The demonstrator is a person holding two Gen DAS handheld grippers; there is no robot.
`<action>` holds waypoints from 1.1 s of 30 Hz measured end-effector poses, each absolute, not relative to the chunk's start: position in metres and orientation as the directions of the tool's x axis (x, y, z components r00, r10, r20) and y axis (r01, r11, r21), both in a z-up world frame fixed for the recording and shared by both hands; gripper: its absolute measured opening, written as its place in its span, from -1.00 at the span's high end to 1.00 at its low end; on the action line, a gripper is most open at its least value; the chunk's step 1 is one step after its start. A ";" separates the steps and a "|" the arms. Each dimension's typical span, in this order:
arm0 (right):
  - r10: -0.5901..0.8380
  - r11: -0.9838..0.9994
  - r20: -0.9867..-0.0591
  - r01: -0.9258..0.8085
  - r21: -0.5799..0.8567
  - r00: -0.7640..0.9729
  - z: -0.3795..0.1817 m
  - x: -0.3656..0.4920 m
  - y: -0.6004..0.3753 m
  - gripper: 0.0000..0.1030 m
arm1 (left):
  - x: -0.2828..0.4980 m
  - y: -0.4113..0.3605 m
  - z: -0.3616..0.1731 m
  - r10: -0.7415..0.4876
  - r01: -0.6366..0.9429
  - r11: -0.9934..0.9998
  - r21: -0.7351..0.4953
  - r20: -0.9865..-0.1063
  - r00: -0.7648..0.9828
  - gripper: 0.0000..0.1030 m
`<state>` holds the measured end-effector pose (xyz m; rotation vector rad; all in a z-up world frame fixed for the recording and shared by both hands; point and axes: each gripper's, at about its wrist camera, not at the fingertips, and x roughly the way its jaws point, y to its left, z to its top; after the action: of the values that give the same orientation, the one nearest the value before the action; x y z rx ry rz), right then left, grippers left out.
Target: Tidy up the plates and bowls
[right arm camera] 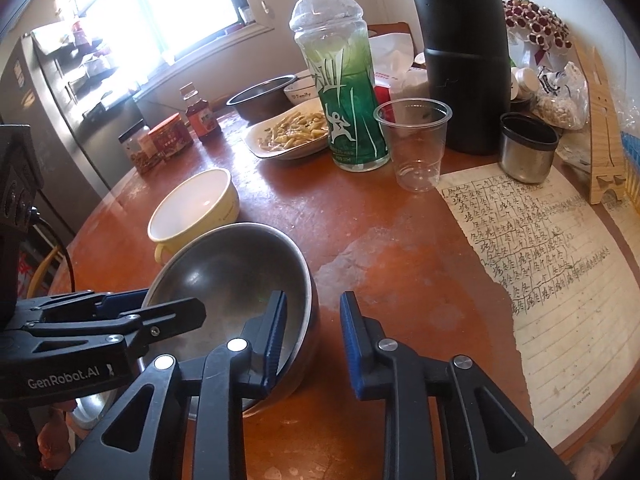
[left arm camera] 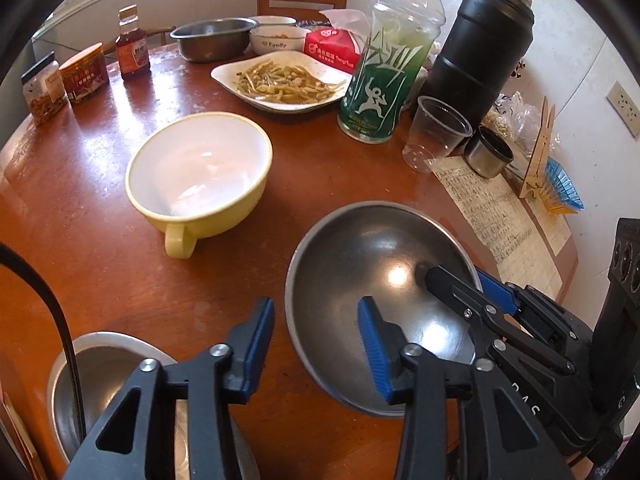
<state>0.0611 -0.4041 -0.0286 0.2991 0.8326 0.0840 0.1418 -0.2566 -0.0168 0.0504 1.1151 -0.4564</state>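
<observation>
The round reddish-brown wooden worktop (left arm camera: 100,260) is crowded along its far side, but the near half is mostly bare, and that is where you have room to move.

The task's thing, the wide shallow stainless-steel bowl (left arm camera: 360,248), sits upright on that near half, right under both tools. A round bowl has no long axis, so what counts is where each pair of jaws meets the rim.

- **Left gripper** (left arm camera: 314,306): it straddles the near-left rim, one pad inside the bowl and one outside. The jaws are apart, with clear space on both sides of the wall.
- **Right gripper** (right arm camera: 314,298): it straddles the opposite rim the same way. Bare worktop still shows between its outer pad and the bowl, so these jaws are not pressing yet either (though the gap is narrower).

Neither hand is the nearer one, since both are already at the rim.

The yellow, white-lined handled bowl (left arm camera: 200,168) stands just beyond the steel bowl on the left. A second, smaller steel bowl (left arm camera: 120,360) sits close under your left hand at the worktop's near edge, and it looks to me like the likeliest place to nest the first.

On the right, the torn handwritten sheet of paper (right arm camera: 560,280) and the clear plastic cup (left arm camera: 436,132) leave less room, so I would lift straight up and then carry leftward.
</observation>
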 end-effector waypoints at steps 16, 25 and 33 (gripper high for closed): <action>0.187 0.954 -0.701 0.041 0.295 0.688 -0.016 0.062 -0.396 0.65 | 0.141 -0.246 -0.008 -0.330 0.349 0.916 -0.197 -0.863 0.382 0.62; 0.206 0.954 -0.641 -0.007 0.299 0.739 0.015 0.062 -0.376 0.65 | 0.134 -0.219 0.020 -0.356 0.320 0.920 -0.224 -0.820 0.448 0.62; 0.260 0.951 -0.599 -0.092 0.296 0.757 0.041 0.057 -0.341 0.65 | 0.111 -0.175 0.049 -0.341 0.281 0.934 -0.221 -0.783 0.520 0.62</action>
<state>0.0569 -0.3408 0.0405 0.2564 0.6866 0.1939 0.1113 -0.1746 0.0495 -0.0693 0.9531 -0.3733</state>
